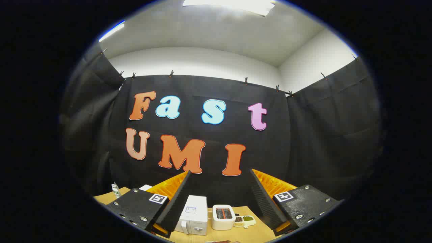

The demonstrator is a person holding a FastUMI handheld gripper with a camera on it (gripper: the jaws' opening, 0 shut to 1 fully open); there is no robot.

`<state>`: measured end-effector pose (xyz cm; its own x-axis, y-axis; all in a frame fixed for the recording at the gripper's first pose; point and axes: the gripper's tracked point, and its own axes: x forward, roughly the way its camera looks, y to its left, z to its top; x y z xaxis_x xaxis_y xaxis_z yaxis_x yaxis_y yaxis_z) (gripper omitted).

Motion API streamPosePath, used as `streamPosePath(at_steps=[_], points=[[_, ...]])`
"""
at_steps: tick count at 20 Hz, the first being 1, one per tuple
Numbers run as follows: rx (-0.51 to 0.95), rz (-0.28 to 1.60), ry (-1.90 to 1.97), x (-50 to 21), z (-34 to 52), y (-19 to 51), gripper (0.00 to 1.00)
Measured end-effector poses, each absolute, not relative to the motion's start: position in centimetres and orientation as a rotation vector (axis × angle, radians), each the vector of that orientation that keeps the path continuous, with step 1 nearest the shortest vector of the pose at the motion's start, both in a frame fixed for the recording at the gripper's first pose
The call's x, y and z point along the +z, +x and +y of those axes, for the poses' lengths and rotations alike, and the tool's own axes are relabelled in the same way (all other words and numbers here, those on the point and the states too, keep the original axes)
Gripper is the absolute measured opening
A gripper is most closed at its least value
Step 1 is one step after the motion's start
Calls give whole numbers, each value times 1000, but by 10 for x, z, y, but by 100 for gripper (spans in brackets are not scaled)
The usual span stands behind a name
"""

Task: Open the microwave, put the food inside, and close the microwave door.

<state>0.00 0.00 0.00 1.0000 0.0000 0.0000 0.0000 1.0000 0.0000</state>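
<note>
My gripper [220, 172] is open, held high and tilted up toward the booth's back wall, with nothing between its fingers. Far below and beyond the fingers a small white microwave [194, 214] stands on the wooden table [256, 233], just inside the left finger [175, 199]. Its door looks closed. A sliver of something reddish-brown [219, 241] lies on the table nearest to me, too cut off to identify.
A white toaster [222, 216] stands right of the microwave. Beside it lies a small sectioned dish [245, 221] with green and brown contents. A white bottle [115, 190] stands at the table's far left. Black cloth walls close in the booth.
</note>
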Motion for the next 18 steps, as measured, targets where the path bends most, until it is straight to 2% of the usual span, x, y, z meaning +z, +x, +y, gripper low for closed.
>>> streamPosePath(at_steps=[6,13,18], points=[[51,-36,12,16,20,2,99],[10,-68,10,28,7,16,100],[21,-24,32,1,16,25,99]])
